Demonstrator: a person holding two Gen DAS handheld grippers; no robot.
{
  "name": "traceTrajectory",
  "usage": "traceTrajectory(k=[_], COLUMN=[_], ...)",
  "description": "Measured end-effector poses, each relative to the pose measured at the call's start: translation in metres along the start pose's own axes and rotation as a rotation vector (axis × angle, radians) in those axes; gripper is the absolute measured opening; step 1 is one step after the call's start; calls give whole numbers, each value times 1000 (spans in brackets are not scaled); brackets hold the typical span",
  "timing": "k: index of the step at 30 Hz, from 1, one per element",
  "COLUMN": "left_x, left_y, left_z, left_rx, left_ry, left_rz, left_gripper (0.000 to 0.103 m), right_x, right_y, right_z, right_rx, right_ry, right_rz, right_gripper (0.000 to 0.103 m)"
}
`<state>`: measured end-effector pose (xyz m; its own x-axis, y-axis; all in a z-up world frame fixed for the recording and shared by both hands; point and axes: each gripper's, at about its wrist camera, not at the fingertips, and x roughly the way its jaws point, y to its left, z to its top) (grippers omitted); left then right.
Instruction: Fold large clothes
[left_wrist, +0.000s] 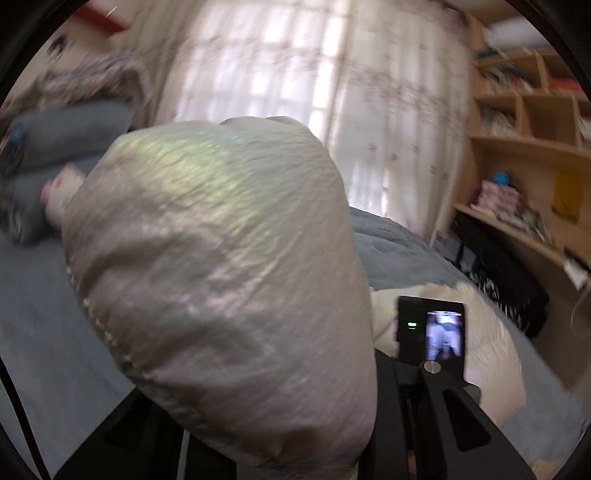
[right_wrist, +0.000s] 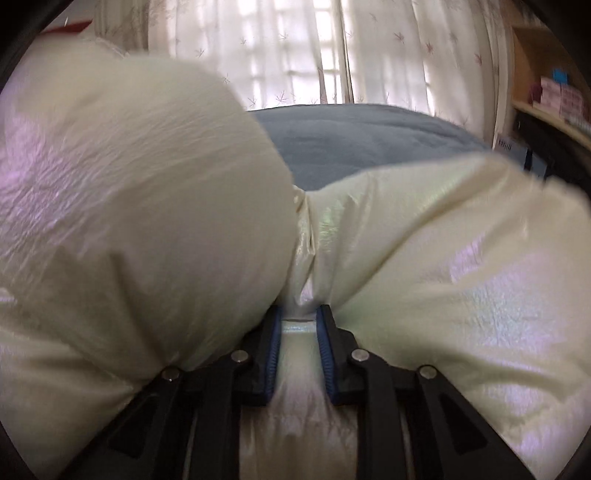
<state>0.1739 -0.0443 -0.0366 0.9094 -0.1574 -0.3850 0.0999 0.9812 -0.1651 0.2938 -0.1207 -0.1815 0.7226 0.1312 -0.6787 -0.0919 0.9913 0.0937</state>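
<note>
- Puffer jacket (right_wrist: 424, 266), cream and glossy, is lifted over the blue bed (right_wrist: 362, 140).
- Right gripper (right_wrist: 299, 354): jaws nearly closed, pinching a gathered fold.
- Left gripper (left_wrist: 280, 424): jaws hidden behind bulging fabric; apparently gripping.
- Advice: keep both grips level and lay the panel flat without twisting.

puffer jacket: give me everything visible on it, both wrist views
The puffer jacket is cream-white, padded, with a shiny, faintly iridescent crinkled shell and stitched quilting seams. It is bunched into bulging lobes, not flat, above a grey-blue bedspread. The right gripper pinches a fold between its blue pads. In the left wrist view a big lobe fills the frame and hides the left gripper, whose jaws seem to be shut on it.
</note>
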Motion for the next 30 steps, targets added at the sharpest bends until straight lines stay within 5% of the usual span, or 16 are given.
traceTrajectory(k=[7, 16, 21, 26, 30], left_x=[-7, -5, -12, -20, -21], left_y=[-54, -68, -88, -105, -116], left_z=[1, 2, 7, 11, 11], left_rx=[167, 269, 322, 371, 385], left_ry=[1, -2, -6, -9, 14], left_rz=[1, 46, 56, 47, 40], left_gripper=[22, 22, 22, 23, 23], right_x=[13, 19, 9, -19, -65], right_y=[-10, -18, -24, -39, -64], right_z=[-5, -3, 14, 31, 37], right_rx=[33, 47, 47, 30, 34], right_ry=[21, 54, 158, 267, 183], right_rz=[51, 97, 118, 130, 115], right_gripper=[18, 18, 18, 17, 18])
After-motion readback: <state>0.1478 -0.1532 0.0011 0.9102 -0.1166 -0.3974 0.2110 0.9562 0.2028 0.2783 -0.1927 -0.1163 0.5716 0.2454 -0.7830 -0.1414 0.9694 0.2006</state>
